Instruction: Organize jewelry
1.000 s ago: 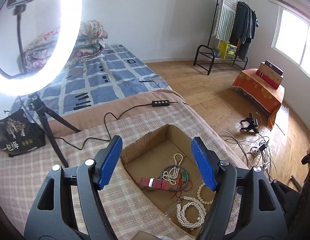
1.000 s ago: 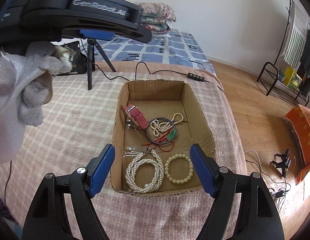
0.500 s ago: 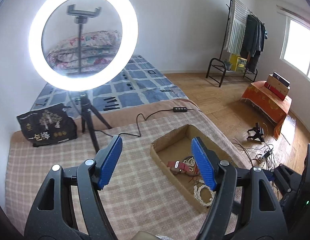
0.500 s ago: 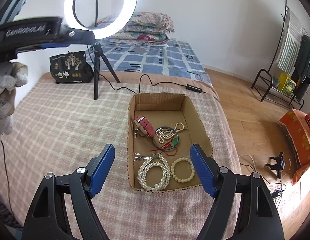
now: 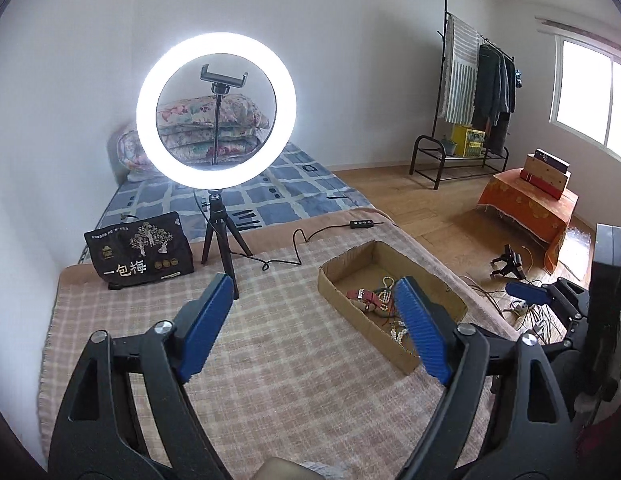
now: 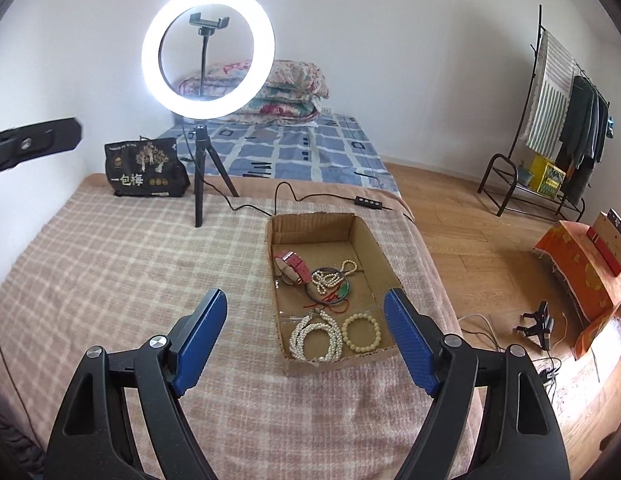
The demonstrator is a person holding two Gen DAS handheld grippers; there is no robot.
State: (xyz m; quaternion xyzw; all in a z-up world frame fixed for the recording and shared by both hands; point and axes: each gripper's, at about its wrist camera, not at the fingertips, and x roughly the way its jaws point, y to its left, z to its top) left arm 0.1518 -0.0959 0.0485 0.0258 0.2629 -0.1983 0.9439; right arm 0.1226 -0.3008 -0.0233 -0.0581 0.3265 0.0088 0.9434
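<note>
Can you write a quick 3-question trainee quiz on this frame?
1. True or false: the left gripper holds a necklace.
2. In the cardboard box, which piece lies nearest the right gripper? A) pink watch B) beige bead bracelet C) green bangle
3. Fill in: the ring light stands on a black ____.

Key: 1 false, both grippers are open and empty. 2 B. 3 tripod.

Plaid blanket (image 6: 122, 264) carries cardboard box (image 6: 380, 248), ring-light tripod (image 6: 198, 176), black snack bag (image 6: 144, 170), cable (image 6: 290, 196).
</note>
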